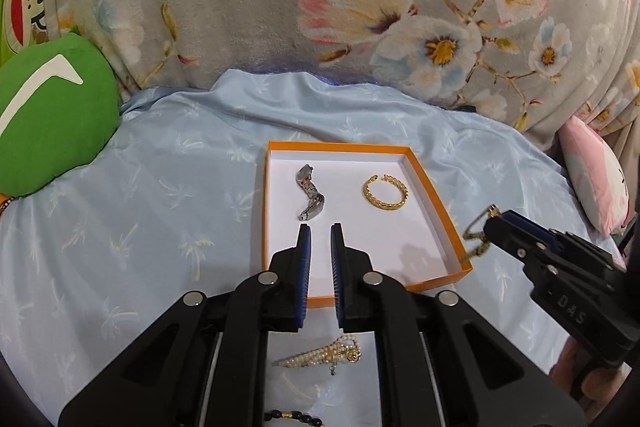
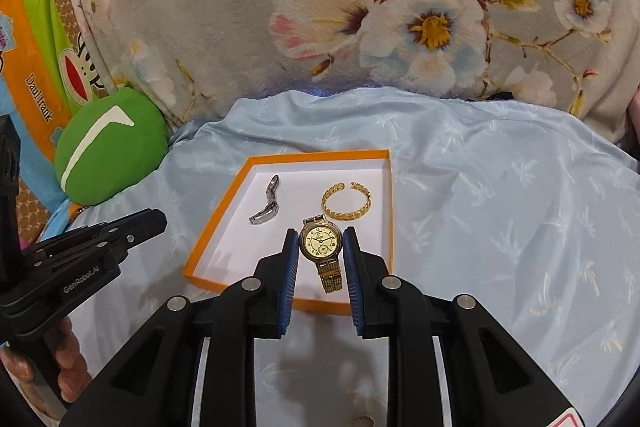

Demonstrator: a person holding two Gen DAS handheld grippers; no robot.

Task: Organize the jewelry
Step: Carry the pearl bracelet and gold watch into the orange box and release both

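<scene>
on the blue sheet [image 1: 168, 195], left jaws nearly closed, empty; right jaws grip a gold watch [image 2: 321, 242].

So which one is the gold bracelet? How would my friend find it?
Look on the light blue sheet for the shallow orange box with a white floor. Two things lie inside it: a folded silver watch on the left and the gold bracelet on the right. The bracelet is the braided gold ring with a gap at the top and no dial.

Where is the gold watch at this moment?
The gold watch is gripped between the pads of the right gripper, above the near part of the orange box, near the gold bangle.
</scene>
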